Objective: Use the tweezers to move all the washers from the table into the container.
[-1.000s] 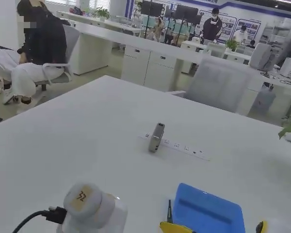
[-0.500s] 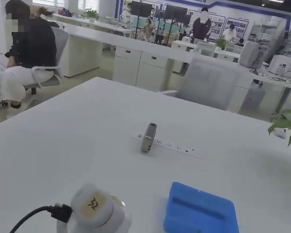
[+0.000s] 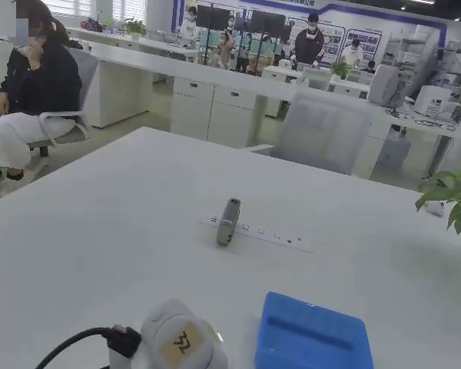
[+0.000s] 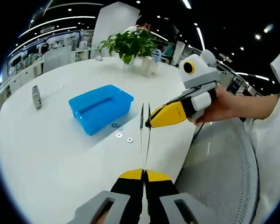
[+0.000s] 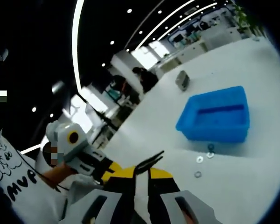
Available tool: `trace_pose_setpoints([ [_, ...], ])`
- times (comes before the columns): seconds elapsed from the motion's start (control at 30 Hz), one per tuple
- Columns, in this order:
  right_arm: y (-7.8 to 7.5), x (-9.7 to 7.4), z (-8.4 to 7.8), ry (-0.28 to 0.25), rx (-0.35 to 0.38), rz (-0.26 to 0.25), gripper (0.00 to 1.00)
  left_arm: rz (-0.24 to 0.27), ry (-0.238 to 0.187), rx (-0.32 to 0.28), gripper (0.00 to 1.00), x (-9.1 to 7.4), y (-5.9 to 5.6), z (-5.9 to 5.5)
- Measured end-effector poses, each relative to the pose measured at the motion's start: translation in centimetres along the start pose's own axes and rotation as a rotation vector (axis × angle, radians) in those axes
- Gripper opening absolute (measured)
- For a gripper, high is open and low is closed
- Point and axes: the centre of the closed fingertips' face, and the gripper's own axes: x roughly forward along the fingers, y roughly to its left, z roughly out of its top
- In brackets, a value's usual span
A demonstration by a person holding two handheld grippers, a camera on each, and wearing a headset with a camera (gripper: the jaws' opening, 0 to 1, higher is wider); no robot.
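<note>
Change: the head cam has swung a bit, so the whole head view shifted. The blue rectangular plastic container (image 3: 315,338) keeps its place vs the white socket strip (image 3: 270,234), i.e. it hasn't moved. A gripper's white body (image 3: 180,342) w/ black cable is now at lower centre, nearer the container than 1 s ago, when it was at lower left.
Meaning: prob. still set-up. The tool is in hand, but no washer is lifted and the pick hasn't begun.
Washers: three small metal ring washers (image 4: 119,135) lie on the white bench (image 4: 46,154) just left of centre in the left gripper view, just beside the container's near wall. The container's inside looks bare.
Tweezers: slim dark-metal tweezers (image 4: 144,156) run up the middle of that view, points apart, in the air near the washers but clear of them.
Left gripper (image 4: 143,173): bottom centre, pointing up-frame. Its jaws are closed tight on the tweezers' rear end.
Right gripper (image 4: 149,123): comes in from the right edge, held by a hand (image 4: 224,105), lying across the frame. Its jaws are drawn into a wedge, w/ the tip meeting the tweezers just below their points. It seems to nip them; pinch vs mere touch isn't sure.
</note>
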Motion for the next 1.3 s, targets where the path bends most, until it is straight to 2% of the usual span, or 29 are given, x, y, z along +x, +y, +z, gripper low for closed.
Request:
trace_pose_setpoints([
  [0.03, -0.3, 0.0, -0.1, 0.002, -0.001, -0.004, 0.04, 0.007, -0.006, -0.004, 0.00, -0.1, 0.1, 0.1],
  [0.07, -1.6, -0.3, -1.3, 0.063, -0.023, -0.059, 0.00, 0.022, -0.022, -0.006, 0.00, -0.4, 0.3, 0.4],
  [0.1, -2.3, 0.0, -1.6, 0.066, -0.046, -0.089, 0.00, 0.016, -0.034, -0.003, 0.00, -0.6, 0.2, 0.6],
  [0.13, -2.0, 0.0, -2.1, 0.077, -0.078, -0.065, 0.00, 0.013, -0.046, -0.017, 0.00, -0.8, 0.2, 0.9],
  [0.17, -1.3, 0.0, -1.9, 0.047, -0.051, -0.039, 0.00, 0.011, -0.044, -0.020, 0.00, -0.7, 0.2, 0.9],
  [0.2, -0.9, 0.1, -1.6, 0.025, -0.014, -0.030, 0.00, 0.013, -0.035, -0.020, 0.00, -0.6, 0.3, 0.8],
  [0.23, -0.8, -0.1, -1.5, 0.026, 0.003, -0.039, 0.00, 0.037, 0.004, 0.006, 0.00, -0.5, 0.6, 0.2],
  [0.27, -0.7, -0.2, -1.4, 0.030, -0.012, -0.051, 0.00, 0.060, 0.039, 0.031, 0.00, -0.5, 0.9, -0.3],
  [0.3, -1.0, -0.5, -1.2, 0.035, -0.088, -0.095, 0.00, 0.076, 0.076, 0.061, 0.00, -0.2, 1.2, -0.9],
  [0.37, 0.0, -0.7, -1.0, 0.067, -0.173, -0.098, 0.00, 0.077, 0.123, 0.091, 0.00, 0.1, 1.2, -1.7],
  [0.43, 0.8, -0.8, -0.7, 0.101, -0.245, -0.101, 0.00, 0.078, 0.136, 0.104, 0.00, 0.4, 1.1, -1.9],
  [0.47, 1.2, -0.8, -0.4, 0.128, -0.330, -0.108, 0.00, 0.079, 0.150, 0.119, 0.00, 0.5, 1.2, -2.1],
  [0.5, 1.4, -0.6, -0.4, 0.152, -0.379, -0.111, 0.02, 0.079, 0.154, 0.128, 0.00, 0.6, 1.1, -2.0],
  [0.57, 1.8, 0.0, -1.2, 0.251, -0.488, -0.105, 0.12, 0.076, 0.169, 0.147, 0.00, 0.6, 0.8, -1.9],
  [0.6, 1.7, 0.5, -1.7, 0.311, -0.579, -0.106, 0.16, 0.075, 0.179, 0.162, 0.00, 0.5, 0.8, -1.9],
  [0.67, 1.0, 1.1, -2.6, 0.405, -0.703, -0.133, 0.19, 0.076, 0.190, 0.194, 0.00, 0.3, 0.8, -1.7],
  [0.7, 0.9, 1.6, -2.7, 0.419, -0.754, -0.126, 0.18, 0.077, 0.191, 0.198, 0.00, 0.3, 0.8, -1.6],
  [0.8, 0.2, 2.6, -4.0, 0.511, -0.840, -0.097, 0.19, 0.075, 0.184, 0.214, 0.00, -0.1, 0.8, -1.2],
  [0.87, -0.1, 3.1, -4.9, 0.569, -0.859, -0.068, 0.17, 0.070, 0.168, 0.215, 0.00, -0.4, 0.4, -0.9],
  [0.97, -0.5, 4.3, -5.4, 0.594, -0.887, -0.058, 0.13, 0.075, 0.164, 0.232, 0.00, -0.3, 0.2, -1.1],
  [1.1, -0.2, 4.9, -6.5, 0.634, -0.954, -0.008, 0.08, 0.100, 0.167, 0.298, 0.00, -0.3, 0.3, -1.7],
  [1.2, 0.0, 5.1, -7.3, 0.646, -1.010, 0.003, 0.06, 0.106, 0.169, 0.391, 0.00, -0.4, 0.3, -1.8],
  [1.27, -0.1, 5.1, -7.8, 0.679, -1.079, 0.033, 0.04, 0.095, 0.167, 0.452, 0.00, -0.3, 0.3, -2.2],
  [1.3, -0.1, 5.0, -8.0, 0.694, -1.078, 0.033, 0.03, 0.078, 0.154, 0.478, 0.00, -0.2, 0.2, -2.3],
])
